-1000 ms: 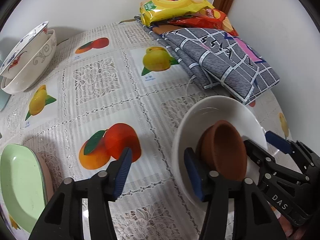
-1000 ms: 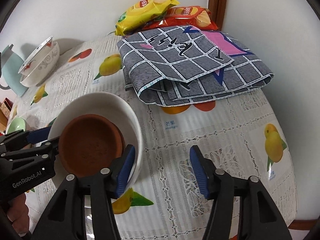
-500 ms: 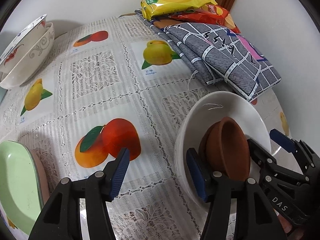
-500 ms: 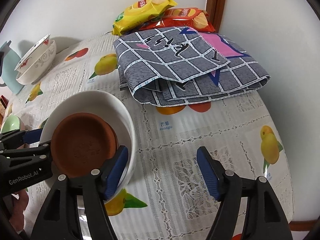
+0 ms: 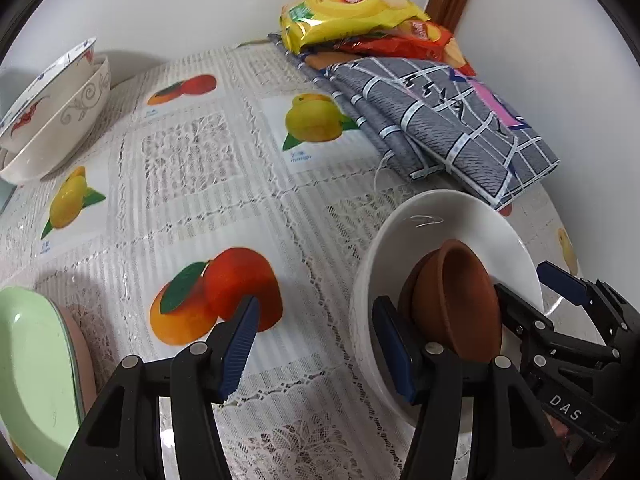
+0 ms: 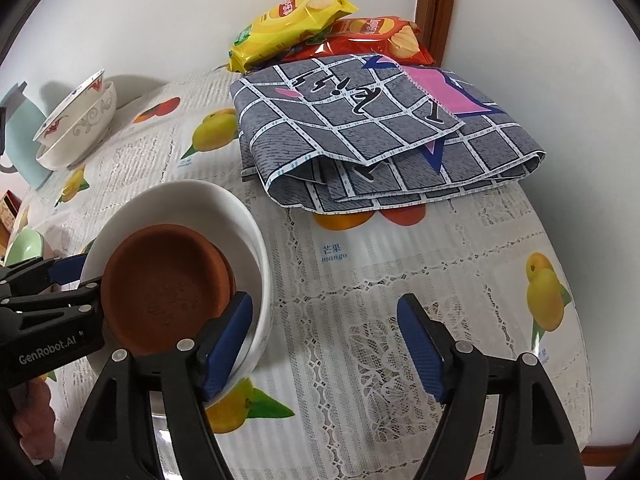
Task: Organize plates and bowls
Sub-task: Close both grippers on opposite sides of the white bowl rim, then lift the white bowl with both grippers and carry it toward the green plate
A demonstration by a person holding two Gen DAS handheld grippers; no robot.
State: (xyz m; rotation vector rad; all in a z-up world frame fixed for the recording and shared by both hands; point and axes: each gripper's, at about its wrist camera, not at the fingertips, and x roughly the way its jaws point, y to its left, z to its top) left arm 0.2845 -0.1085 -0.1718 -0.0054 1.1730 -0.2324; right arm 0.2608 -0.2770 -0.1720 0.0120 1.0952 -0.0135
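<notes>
White bowl (image 6: 256, 236) near right edge of table (image 6: 400, 280), just before folded grey cloth (image 6: 380, 128); two nested brown bowls (image 6: 164, 284) tilted inside. Right gripper (image 6: 324, 340) spread, jaws just opened wider, left finger inside white bowl rim, nothing pinched. Left gripper (image 5: 316, 344) spread, right finger at white bowl's rim, nothing gripped. Patterned bowl stack (image 5: 52, 120) at far left corner; green plate (image 5: 32, 380) at near left edge.

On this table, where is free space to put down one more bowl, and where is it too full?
Free: the middle cloth between the patterned bowls, the green plate and the white bowl; also the near right corner below the folded cloth. Crowded: the far corner, with snack bags stacked on that cloth.
</notes>
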